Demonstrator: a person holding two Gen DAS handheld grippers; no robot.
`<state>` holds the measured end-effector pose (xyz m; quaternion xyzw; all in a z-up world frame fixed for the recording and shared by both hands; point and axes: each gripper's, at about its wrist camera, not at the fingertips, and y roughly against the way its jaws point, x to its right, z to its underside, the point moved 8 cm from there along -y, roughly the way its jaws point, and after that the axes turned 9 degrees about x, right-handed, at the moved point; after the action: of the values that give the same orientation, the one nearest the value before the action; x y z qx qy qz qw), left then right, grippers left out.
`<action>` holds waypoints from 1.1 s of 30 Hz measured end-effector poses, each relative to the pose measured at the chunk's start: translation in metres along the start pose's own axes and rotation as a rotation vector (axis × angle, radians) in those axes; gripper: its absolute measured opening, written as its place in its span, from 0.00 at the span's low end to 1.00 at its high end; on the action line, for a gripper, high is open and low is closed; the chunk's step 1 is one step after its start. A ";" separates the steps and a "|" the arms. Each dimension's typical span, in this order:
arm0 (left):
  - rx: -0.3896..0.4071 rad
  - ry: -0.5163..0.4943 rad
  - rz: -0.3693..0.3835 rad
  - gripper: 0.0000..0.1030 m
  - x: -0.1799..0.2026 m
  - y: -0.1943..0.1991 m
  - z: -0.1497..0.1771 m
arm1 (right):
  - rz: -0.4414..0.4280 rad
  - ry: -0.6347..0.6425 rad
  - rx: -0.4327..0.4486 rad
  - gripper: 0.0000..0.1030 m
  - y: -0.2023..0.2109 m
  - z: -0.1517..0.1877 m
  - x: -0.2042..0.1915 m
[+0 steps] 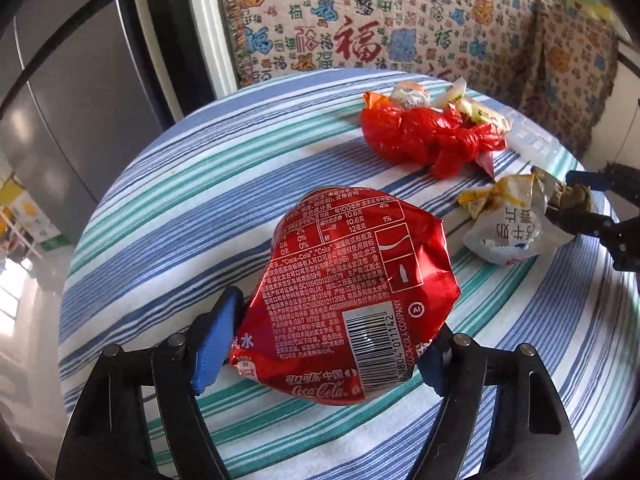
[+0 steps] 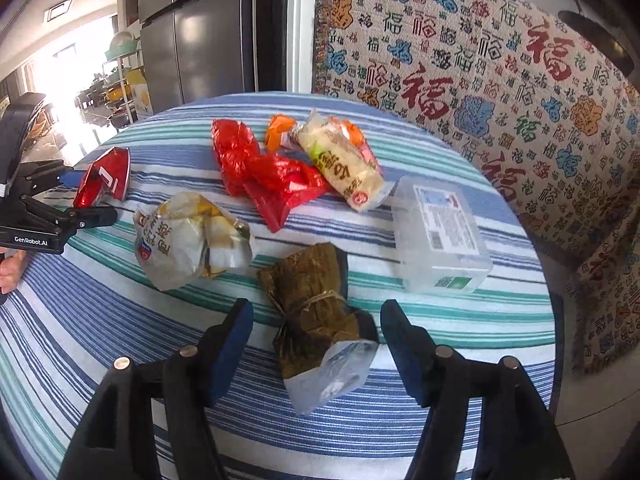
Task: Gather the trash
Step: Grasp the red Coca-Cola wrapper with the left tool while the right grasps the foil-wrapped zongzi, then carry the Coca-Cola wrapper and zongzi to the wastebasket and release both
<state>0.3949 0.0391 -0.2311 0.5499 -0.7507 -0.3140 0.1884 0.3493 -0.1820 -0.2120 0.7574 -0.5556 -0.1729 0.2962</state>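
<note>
My left gripper [image 1: 320, 348] is shut on a crushed red Coca-Cola can [image 1: 352, 292], held above the striped table [image 1: 160, 208]; the can also shows in the right wrist view [image 2: 104, 178]. My right gripper [image 2: 316, 348] is open, its blue pads either side of a brown leaf-wrapped bundle with a clear bag end [image 2: 316, 312] that lies on the table. A crumpled white and yellow wrapper [image 2: 188, 236] lies to its left. A red plastic bag [image 2: 260, 172], a pale snack packet [image 2: 340, 160] and an orange wrapper [image 2: 280, 128] lie further back.
A clear plastic box [image 2: 440, 232] stands at the right of the table [image 2: 120, 320]. A patterned cloth covers a seat [image 2: 500, 80] behind. A grey fridge [image 2: 200, 40] stands at the back left. The left gripper body [image 2: 36, 208] is at the table's left edge.
</note>
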 end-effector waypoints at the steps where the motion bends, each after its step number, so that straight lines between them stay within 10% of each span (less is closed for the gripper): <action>1: 0.007 0.007 -0.003 0.76 -0.002 0.002 0.000 | -0.008 -0.008 0.003 0.65 0.001 -0.001 0.001; 3: 0.019 0.013 -0.007 0.76 -0.004 0.005 -0.001 | -0.038 -0.042 -0.024 0.30 -0.001 0.000 0.002; 33: 0.127 0.059 0.028 0.76 0.022 0.049 -0.010 | -0.051 -0.171 0.006 0.28 0.072 0.012 0.026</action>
<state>0.3595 0.0252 -0.1923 0.5591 -0.7709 -0.2467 0.1796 0.2977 -0.2242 -0.1734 0.7547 -0.5599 -0.2429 0.2407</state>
